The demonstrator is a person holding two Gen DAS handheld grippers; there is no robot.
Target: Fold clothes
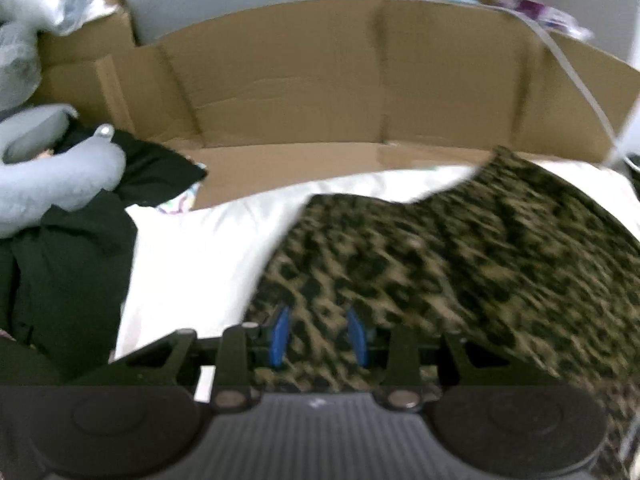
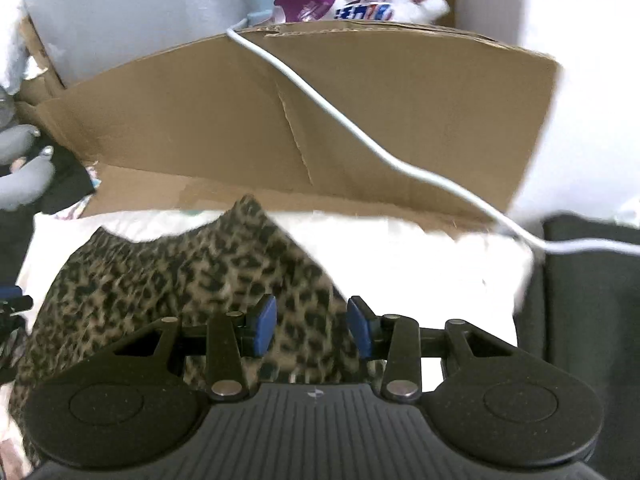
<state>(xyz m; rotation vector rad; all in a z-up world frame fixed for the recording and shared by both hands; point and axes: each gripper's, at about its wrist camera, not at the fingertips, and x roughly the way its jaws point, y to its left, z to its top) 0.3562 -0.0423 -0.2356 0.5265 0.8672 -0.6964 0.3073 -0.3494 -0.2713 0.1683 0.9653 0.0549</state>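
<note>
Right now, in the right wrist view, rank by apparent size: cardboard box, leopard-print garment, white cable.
1. cardboard box, largest.
2. leopard-print garment, though nearness to the camera inflates it.
3. white cable, long but thin.

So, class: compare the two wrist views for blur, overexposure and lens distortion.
Left wrist: leopard-print garment streaked by motion blur, white bedding blown out. Right wrist: print sharper, bedding equally glaring. Both: fisheye bows the cardboard box edges, corners vignetted black.
</note>
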